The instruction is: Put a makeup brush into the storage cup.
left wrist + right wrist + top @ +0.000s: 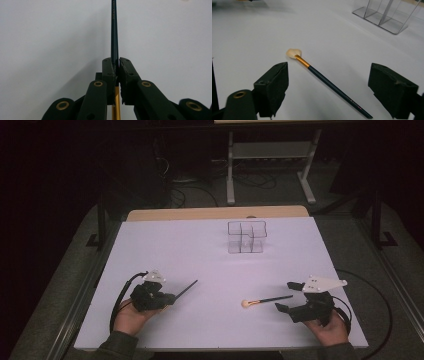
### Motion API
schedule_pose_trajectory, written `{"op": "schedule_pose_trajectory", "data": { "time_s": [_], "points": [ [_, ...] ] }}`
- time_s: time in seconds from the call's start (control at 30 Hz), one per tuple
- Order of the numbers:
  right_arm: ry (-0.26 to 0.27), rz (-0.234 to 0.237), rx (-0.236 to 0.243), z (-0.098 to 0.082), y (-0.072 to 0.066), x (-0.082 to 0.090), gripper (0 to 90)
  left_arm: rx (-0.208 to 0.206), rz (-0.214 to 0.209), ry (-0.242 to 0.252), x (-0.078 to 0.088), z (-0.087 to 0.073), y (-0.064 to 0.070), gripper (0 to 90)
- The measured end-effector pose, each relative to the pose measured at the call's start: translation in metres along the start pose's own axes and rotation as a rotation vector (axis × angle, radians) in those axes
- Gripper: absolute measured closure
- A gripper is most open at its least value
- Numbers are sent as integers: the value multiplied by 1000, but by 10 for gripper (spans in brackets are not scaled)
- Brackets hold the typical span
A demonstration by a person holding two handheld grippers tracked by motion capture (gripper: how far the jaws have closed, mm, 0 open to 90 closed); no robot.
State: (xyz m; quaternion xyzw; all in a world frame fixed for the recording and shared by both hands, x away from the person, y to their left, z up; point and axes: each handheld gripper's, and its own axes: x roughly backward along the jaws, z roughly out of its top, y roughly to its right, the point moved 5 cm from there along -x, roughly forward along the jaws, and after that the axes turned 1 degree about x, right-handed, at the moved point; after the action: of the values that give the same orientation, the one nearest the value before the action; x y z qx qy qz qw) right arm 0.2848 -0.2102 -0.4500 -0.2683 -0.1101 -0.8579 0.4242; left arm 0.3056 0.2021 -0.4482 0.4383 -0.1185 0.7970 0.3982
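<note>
My left gripper point(170, 298) sits low over the near left part of the white table point(200, 255), jaws clamped tight on a dark-handled brush point(114, 32). In the left gripper view the slim handle runs straight ahead from between the pads, and the gold ferrule shows below them, back toward my hand. From above, that handle sticks out up and to the right of the jaws, slanting over the table.

My right gripper point(285, 296) rests at the near right, jaws spread wide with nothing in them. A second paintbrush point(327, 83) lies flat on the table between and just ahead of those jaws, touching neither. Its pale fan-shaped bristles point(293, 53) point away from me toward the table's middle, then comes the gold band, then the dark handle reaching back toward the right jaw.

A clear plastic organizer point(246, 237) with several compartments stands upright at the far middle of the table, well apart from both brushes.
</note>
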Motion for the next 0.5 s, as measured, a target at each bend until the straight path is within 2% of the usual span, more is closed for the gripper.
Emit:
{"op": "schedule_pose_trajectory", "data": {
  "time_s": [0.23,0.27,0.3,0.37,0.43,0.5],
  "points": [
    [-11,12,8,0,-2,-2,166,-26,-23,9,3,3,5,832],
    [-11,13,9,0,-2,-2,166,-20,-27,16,3,4,6,832],
    [-11,14,10,0,-2,-2,166,-33,-29,13,4,4,6,832],
    [-11,18,13,0,-2,-2,165,-17,-37,27,3,5,9,832],
    [-11,24,14,0,-3,-3,164,-39,-42,17,4,5,9,832],
    [-20,31,20,0,-3,-4,164,-43,-52,19,4,6,12,832]
  ]
}}
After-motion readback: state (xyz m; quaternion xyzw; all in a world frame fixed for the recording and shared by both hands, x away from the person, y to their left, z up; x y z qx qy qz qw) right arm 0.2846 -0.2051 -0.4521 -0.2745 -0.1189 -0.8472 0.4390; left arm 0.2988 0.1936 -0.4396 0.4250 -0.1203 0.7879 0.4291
